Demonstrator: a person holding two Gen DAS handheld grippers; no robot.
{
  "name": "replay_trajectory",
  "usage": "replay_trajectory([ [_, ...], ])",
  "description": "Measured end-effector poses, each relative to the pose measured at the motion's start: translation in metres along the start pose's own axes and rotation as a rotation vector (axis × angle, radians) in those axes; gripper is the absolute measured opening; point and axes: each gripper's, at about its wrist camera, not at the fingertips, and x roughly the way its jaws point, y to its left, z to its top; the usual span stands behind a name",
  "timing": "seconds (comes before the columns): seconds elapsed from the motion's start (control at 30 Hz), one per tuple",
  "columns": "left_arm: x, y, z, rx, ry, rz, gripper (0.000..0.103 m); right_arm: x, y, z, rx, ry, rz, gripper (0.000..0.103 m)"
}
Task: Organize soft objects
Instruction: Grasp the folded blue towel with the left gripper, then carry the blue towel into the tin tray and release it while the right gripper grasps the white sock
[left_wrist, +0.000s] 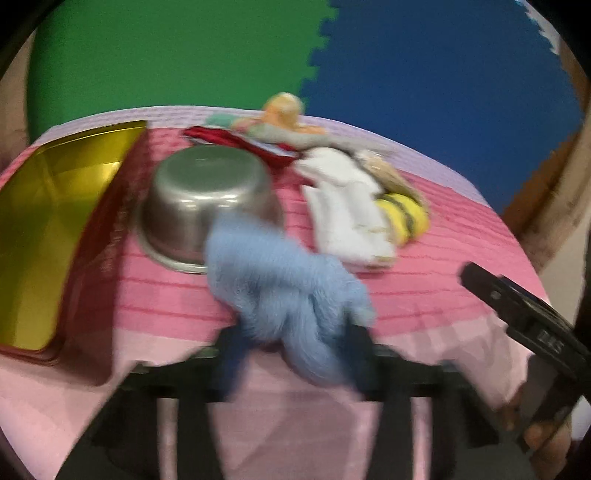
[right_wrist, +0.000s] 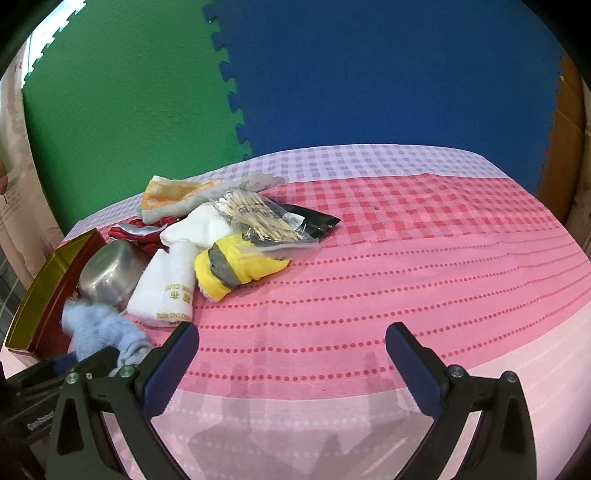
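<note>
The left gripper (left_wrist: 291, 343) had its fingers (left_wrist: 231, 354) closed on the fluffy blue cloth (left_wrist: 280, 273), gripping it by its near end, so the cloth's long axis ran away from the fingers toward the upturned steel bowl (left_wrist: 207, 199), which its far end touched or overlapped. The open gold tin (left_wrist: 48, 221) lay just left of the bowl, near that hand, and nothing showed inside it; judged from this, the cloth would have to swing left past the bowl to reach it. The right gripper (right_wrist: 291, 363) hovered with its fingers (right_wrist: 173, 363) spread wide and empty over bare tablecloth, well apart from the pile. That pile, on the table (right_wrist: 424, 258) beyond the bowl, held a white towel (right_wrist: 170, 284), a yellow and grey item (right_wrist: 236, 266), a bag of cotton swabs (right_wrist: 258, 218) and an orange cloth (right_wrist: 173, 195).
</note>
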Motion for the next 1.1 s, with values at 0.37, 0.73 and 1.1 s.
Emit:
replay_trajectory([
  [0.37,-0.016,-0.027,-0.008,0.093,-0.03,0.038,0.018,0.005,-0.003,0.001,0.015,0.037,0.032,0.103],
  [0.73,-0.097,0.013,0.007,-0.061,-0.056,0.116,0.018,0.004,0.054,0.005,-0.06,0.159,0.255,0.1],
  [1.1,-0.143,0.046,0.018,-0.13,-0.132,0.147,0.019,0.037,0.109,0.018,-0.031,0.293,0.239,0.081],
])
